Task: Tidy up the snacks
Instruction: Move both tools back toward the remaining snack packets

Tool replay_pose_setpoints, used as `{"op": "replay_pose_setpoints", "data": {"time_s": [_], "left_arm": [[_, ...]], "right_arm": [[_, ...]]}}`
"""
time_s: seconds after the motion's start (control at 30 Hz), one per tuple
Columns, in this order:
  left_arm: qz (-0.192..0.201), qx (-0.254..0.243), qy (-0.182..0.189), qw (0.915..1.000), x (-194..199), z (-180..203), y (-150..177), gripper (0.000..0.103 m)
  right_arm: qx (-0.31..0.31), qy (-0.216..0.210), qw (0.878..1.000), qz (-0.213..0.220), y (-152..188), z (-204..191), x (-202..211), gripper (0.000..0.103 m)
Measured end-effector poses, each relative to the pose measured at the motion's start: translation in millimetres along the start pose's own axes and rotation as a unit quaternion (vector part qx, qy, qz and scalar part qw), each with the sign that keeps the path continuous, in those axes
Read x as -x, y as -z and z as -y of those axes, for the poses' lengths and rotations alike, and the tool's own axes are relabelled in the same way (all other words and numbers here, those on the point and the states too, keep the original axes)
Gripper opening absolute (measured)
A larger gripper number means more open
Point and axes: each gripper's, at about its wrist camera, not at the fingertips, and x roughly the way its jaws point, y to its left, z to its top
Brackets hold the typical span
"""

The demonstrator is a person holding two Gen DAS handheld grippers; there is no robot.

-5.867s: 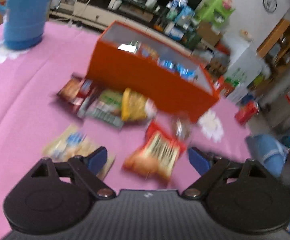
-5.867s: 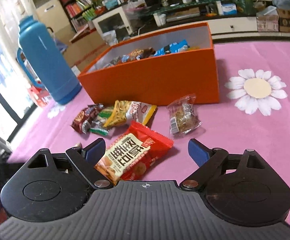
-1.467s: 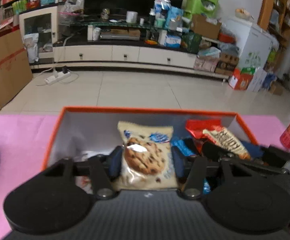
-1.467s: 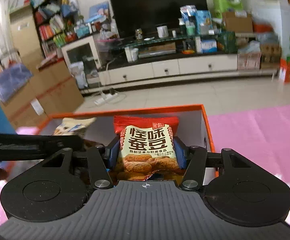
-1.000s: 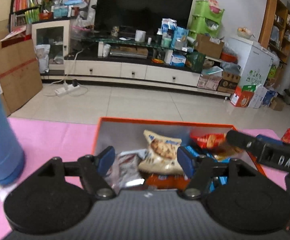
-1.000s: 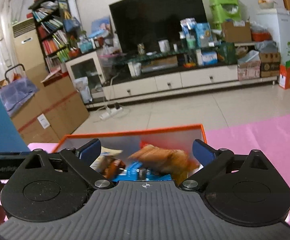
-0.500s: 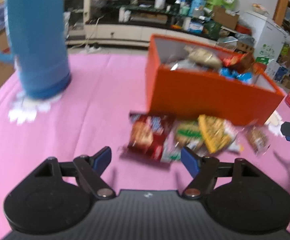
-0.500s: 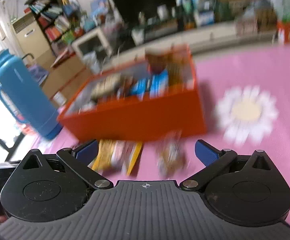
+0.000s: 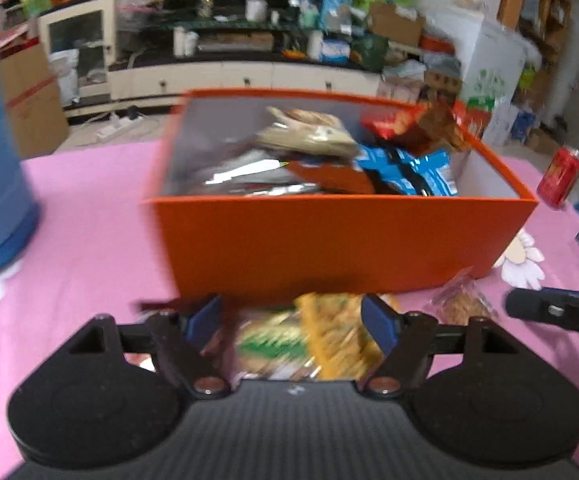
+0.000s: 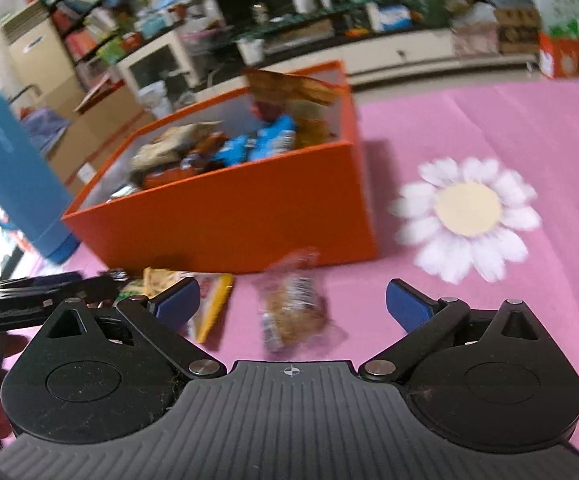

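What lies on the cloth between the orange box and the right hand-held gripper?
In the right wrist view, one clear-wrapped snack lies on the pink cloth before the orange box, between the open fingers of the right hand-held gripper, untouched.

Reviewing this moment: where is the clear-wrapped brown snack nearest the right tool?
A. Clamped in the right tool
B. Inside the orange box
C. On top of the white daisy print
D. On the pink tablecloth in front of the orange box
D. The clear-wrapped snack lies on the pink tablecloth just in front of the orange box, ahead of the open right tool, which holds nothing.
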Motion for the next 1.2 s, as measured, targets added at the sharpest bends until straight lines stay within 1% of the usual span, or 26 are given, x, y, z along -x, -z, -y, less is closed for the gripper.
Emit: {"op": "replay_pose_setpoints", "data": {"time_s": [0.03,0.07,0.13,0.2,0.27,0.33,0.4,0.5,0.6,0.67,0.73,0.83,0.93,1.07,1.13,1.2], "left_arm": [[-0.007,-0.003,0.001,1.0000,-11,5,-4,0.074],[-0.020,-0.001,-0.006,0.9998,-22,11,-7,0.074],[-0.020,-0.005,0.004,0.9998,-30,18,-8,0.075],[-0.022,-0.009,0.017,0.9996,-29,26,-4,0.075],[-0.025,-0.027,0.021,0.9991,-25,33,3,0.074],[-0.025,-0.039,0.022,0.9987,-19,38,10,0.074],[-0.029,-0.039,0.038,0.9981,-12,45,21,0.073],[-0.039,-0.032,0.056,0.9972,-3,55,36,0.073],[-0.058,-0.011,0.082,0.9949,8,60,51,0.073],[-0.064,-0.012,0.096,0.9933,18,63,64,0.074],[-0.068,-0.021,0.095,0.9929,30,65,75,0.074],[-0.070,-0.027,0.089,0.9932,49,58,84,0.074],[-0.063,-0.060,0.079,0.9930,62,50,82,0.075],[-0.075,-0.122,0.103,0.9843,70,46,75,0.075],[-0.075,-0.170,0.112,0.9762,73,50,74,0.075],[-0.069,-0.228,0.132,0.9622,75,57,75,0.075]], "right_arm": [[-0.013,-0.004,1.000,0.000,-1,7,1,0.090],[-0.025,-0.004,1.000,0.003,-2,14,4,0.090],[-0.044,0.000,0.999,0.011,-5,26,10,0.090],[-0.060,0.001,0.998,0.017,-8,38,16,0.091],[-0.078,0.004,0.997,0.016,-9,49,18,0.091],[-0.098,-0.002,0.995,0.009,-9,57,18,0.091],[-0.112,-0.015,0.994,0.004,-9,61,17,0.091],[-0.097,-0.009,0.995,0.001,-7,56,15,0.091],[-0.085,-0.003,0.996,-0.001,-6,52,14,0.091],[-0.073,-0.003,0.997,-0.006,-4,48,12,0.091],[-0.056,-0.001,0.998,-0.011,-1,43,10,0.090],[-0.044,-0.005,0.999,-0.013,0,37,9,0.090],[-0.047,-0.008,0.999,-0.010,-1,36,10,0.090],[-0.053,-0.010,0.998,-0.014,0,38,9,0.091],[-0.048,-0.013,0.999,-0.017,1,37,9,0.091],[-0.039,-0.012,0.999,-0.019,2,33,8,0.091]]}}
